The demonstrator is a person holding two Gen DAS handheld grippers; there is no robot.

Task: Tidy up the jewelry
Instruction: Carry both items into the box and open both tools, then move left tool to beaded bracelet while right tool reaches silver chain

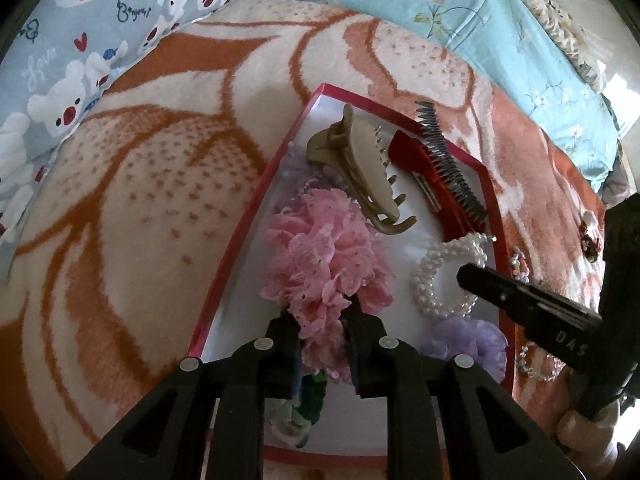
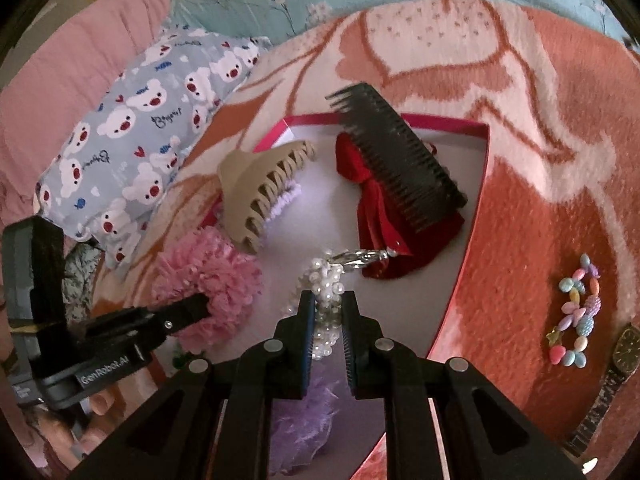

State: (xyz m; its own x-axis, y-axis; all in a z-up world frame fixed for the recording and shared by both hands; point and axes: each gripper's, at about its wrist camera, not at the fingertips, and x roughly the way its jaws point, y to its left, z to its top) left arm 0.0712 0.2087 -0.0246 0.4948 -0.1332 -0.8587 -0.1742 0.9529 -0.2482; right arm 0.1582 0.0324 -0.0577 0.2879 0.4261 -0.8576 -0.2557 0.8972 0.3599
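The left hand-held gripper (image 1: 320, 320) is clamped on the pink flower (image 1: 320, 256), its fingers pressed into the petals over the near part of the red box (image 1: 256, 200). The right hand-held gripper (image 2: 327, 300) grasps the pearl bracelet (image 2: 326, 292), the beads bunched between its pads above the box's pale floor. A purple flower (image 2: 308, 412) lies in the box below the right gripper, at the near end.

Further in, the beige claw clip (image 2: 260, 196) rests beside the pink flower, with a strip of lilac fabric just under it. Beyond the pearls lies a red bow (image 2: 376, 216), and a black comb (image 2: 396, 160) sits tilted on top of it, overhanging the box's far rim.

Outside the box, on the blanket (image 2: 520, 200), lie a pastel bead bracelet (image 2: 576, 312) and, beside it, a watch (image 2: 616, 364). A bear-print pillow (image 2: 140, 120) lies at the far left.
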